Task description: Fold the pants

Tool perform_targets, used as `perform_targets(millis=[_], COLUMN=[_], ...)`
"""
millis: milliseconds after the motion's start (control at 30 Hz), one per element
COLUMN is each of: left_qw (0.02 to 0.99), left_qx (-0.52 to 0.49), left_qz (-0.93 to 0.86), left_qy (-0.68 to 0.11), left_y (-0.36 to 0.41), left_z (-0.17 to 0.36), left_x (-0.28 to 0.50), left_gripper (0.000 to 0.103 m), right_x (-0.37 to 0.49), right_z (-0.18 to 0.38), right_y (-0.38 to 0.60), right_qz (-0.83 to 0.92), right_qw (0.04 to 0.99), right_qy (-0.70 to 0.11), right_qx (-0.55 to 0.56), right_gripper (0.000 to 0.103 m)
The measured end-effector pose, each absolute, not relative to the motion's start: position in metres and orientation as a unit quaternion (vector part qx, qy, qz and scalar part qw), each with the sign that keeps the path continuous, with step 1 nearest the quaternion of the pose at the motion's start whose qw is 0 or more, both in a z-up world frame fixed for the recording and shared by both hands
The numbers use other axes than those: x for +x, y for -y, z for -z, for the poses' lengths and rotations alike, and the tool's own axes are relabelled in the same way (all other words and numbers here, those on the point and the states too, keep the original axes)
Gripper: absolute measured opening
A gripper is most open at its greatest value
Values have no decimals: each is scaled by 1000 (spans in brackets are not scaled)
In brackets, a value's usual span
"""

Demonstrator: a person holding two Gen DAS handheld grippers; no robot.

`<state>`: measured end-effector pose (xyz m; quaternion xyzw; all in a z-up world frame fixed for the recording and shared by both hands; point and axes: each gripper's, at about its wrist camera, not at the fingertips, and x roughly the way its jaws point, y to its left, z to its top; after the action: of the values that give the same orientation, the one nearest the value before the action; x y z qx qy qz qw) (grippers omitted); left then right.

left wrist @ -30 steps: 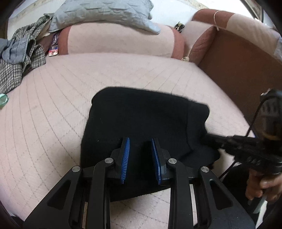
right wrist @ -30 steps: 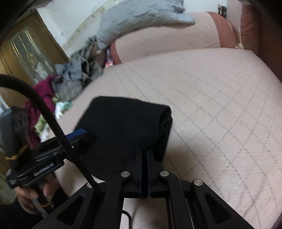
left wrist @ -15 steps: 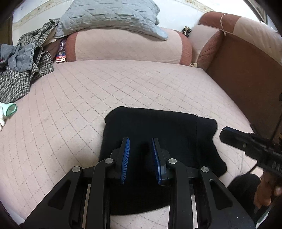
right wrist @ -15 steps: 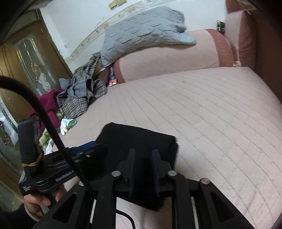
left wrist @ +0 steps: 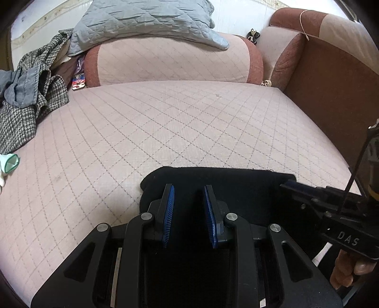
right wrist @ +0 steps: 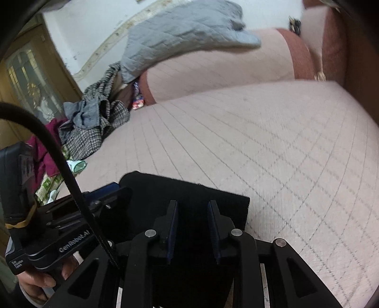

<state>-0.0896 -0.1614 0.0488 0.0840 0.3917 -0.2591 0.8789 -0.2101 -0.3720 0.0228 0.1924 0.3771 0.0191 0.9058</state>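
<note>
Grippers both held low over the near edge of the sofa seat, pointing toward the backrest. My left gripper (left wrist: 189, 208) has its blue ribbed pads spread apart with nothing between them, hovering above the black pants (left wrist: 227, 187). My right gripper (right wrist: 192, 222) is likewise released, jaws parted over the same cloth, nothing pinched. In the left wrist view my right gripper's black body comes in from the right side, my fingers wrapped round its handle at the lower corner; in the right wrist view my left gripper sits at the left with a black cable (right wrist: 59, 165) arching across in front of it. Pants lie as a compact, flat, dark bundle at the front edge of the seat cushion (left wrist: 165, 123), far edge fairly straight, left corner rounded, fabric matte and slightly fuzzy. Cushion is pale pink, quilted in a diamond stitch pattern. Behind it, a rounded bolster (left wrist: 170, 61) in the same quilting with reddish-brown ends, and a grey quilted pillow (left wrist: 142, 21) draped on top. Heap of checked and grey clothing (left wrist: 26, 101) piled at the far left of the seat, well apart from the pants. Brown armrest (left wrist: 331, 90) closes off the right side.
</note>
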Motion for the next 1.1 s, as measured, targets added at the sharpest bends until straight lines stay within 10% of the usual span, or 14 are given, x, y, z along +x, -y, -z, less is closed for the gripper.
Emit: perform_targets(millis=[1100], left_qw=[889], left_qx=[69], left_qz=[223], left_qy=[-395], left_y=[139], left_z=[-44], left_x=[-131], left_gripper=[25], right_x=[-276], right_z=[-20], right_y=[347], right_qz=[2], right_qw=[896], right_qy=[-408], right_qx=[177], right_gripper=[45])
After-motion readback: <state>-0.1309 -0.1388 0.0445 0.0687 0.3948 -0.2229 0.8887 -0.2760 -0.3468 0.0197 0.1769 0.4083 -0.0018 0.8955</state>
